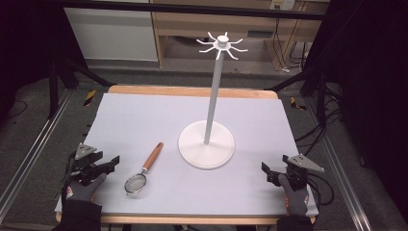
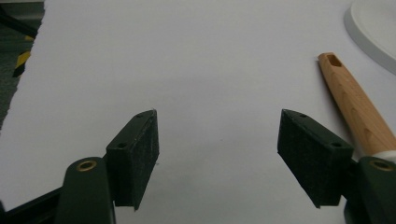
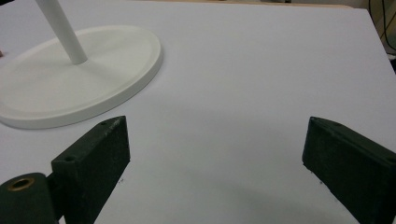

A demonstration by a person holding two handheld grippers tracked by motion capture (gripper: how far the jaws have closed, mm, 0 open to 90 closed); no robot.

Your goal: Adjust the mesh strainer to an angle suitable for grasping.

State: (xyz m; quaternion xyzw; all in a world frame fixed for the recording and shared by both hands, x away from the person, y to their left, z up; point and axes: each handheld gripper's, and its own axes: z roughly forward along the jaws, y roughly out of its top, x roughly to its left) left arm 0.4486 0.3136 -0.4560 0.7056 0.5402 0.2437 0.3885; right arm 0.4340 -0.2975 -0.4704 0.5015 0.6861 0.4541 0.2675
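High view: a table (image 1: 192,219) covered by a pale sheet (image 1: 159,115) carried a white stand (image 1: 207,144), with round base, upright pole and a crown of hooks (image 1: 222,45) at the top. A small strainer (image 1: 143,171) lay flat on the sheet just left of the base, its mesh bowl toward the near edge and its wooden handle pointing away toward the stand. The left gripper (image 1: 108,163), held in a gloved hand (image 1: 82,187), rested at the near left corner, close beside the strainer but apart from it. The right gripper (image 1: 269,172), in the other gloved hand (image 1: 294,192), sat at the near right corner, well apart from the stand.

Left gripper view: the left gripper (image 2: 217,140) had its jaws spread wide over bare sheet, holding nothing; the handle (image 2: 355,105) lay just beyond the right-hand jaw, with the base rim at the upper right.

Right gripper view: the right gripper (image 3: 215,154) likewise stood wide and empty; the stand's base (image 3: 79,79) lay ahead at the left.
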